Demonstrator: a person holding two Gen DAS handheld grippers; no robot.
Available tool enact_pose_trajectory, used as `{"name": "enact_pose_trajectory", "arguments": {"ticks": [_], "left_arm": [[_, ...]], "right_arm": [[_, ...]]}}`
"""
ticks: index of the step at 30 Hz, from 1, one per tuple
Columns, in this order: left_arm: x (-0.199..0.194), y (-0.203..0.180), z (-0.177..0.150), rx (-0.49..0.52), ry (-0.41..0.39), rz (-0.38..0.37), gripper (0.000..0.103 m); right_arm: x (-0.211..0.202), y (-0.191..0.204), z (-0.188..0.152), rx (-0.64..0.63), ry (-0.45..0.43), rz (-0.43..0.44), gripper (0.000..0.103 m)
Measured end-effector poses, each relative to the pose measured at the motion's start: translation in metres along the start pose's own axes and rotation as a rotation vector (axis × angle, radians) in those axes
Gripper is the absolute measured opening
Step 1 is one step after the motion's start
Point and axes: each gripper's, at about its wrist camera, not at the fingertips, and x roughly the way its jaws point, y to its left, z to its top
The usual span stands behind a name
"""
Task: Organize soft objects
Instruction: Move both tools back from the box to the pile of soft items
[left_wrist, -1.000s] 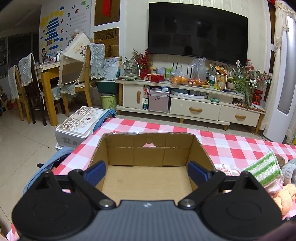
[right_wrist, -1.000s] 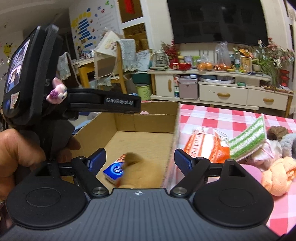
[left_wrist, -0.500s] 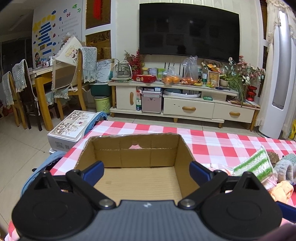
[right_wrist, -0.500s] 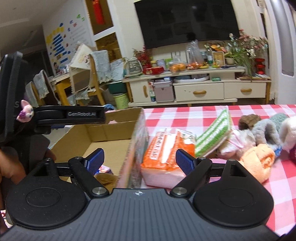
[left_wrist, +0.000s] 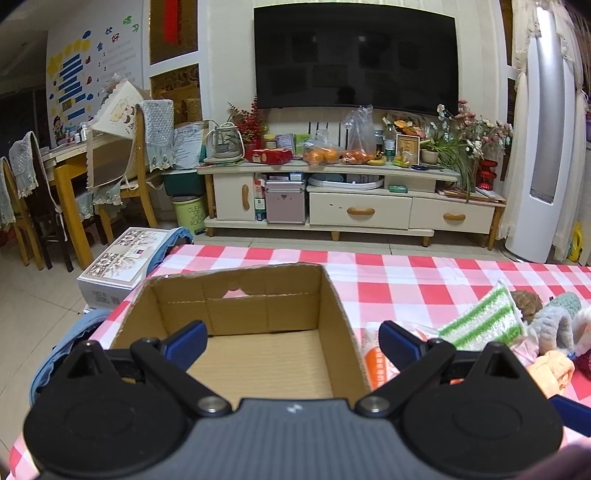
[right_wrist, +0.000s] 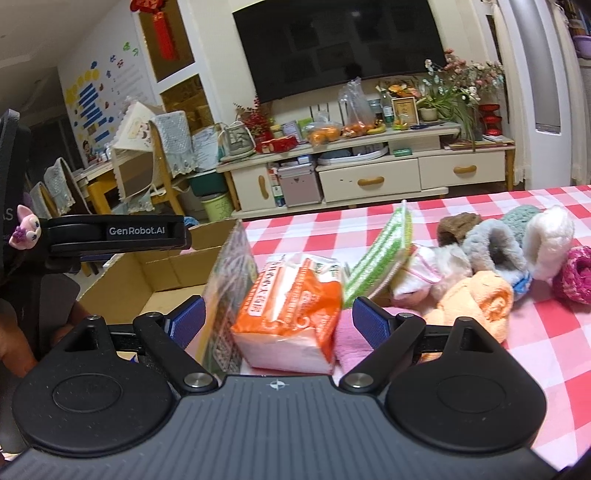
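Note:
An open cardboard box (left_wrist: 236, 306) (right_wrist: 173, 273) sits on the red-checked table. My left gripper (left_wrist: 291, 341) hovers open over its near edge, nothing between the fingers. My right gripper (right_wrist: 279, 323) is open, just right of the box, with an orange tissue pack (right_wrist: 291, 306) lying on the table between its fingers, apart from them. Beyond lie a green-striped cloth (right_wrist: 384, 251) (left_wrist: 484, 321), an orange towel roll (right_wrist: 476, 302), grey (right_wrist: 491, 247), white (right_wrist: 550, 236) and brown (right_wrist: 458, 225) plush items and a magenta knit piece (right_wrist: 576, 273). The box's near floor is hidden.
The left gripper's body (right_wrist: 114, 232) and a hand (right_wrist: 14, 343) stand at the left of the right wrist view. A pink cloth (right_wrist: 351, 336) lies under the tissue pack. Beyond the table are a TV cabinet (left_wrist: 351, 192), chairs (left_wrist: 144, 147) and a white box (left_wrist: 125, 262) on the floor.
My right gripper has swung right, from over the box's inside to over the orange tissue pack beside it. The left gripper has risen slightly and stays open.

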Motion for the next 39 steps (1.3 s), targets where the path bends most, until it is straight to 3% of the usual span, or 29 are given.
{"name": "enact_pose_trajectory", "arguments": {"ticks": [30, 39], "left_arm": [[0.001, -0.077, -0.012, 0.183, 0.003, -0.057, 0.099], [-0.006, -0.104, -0.018, 0.238, -0.012, -0.146, 0.099]], "right_arm": [[-0.022, -0.018, -0.016, 0.084, -0.053, -0.133, 0.103], [-0.025, -0.024, -0.016, 0.101, -0.093, -0.212, 0.103]]}}
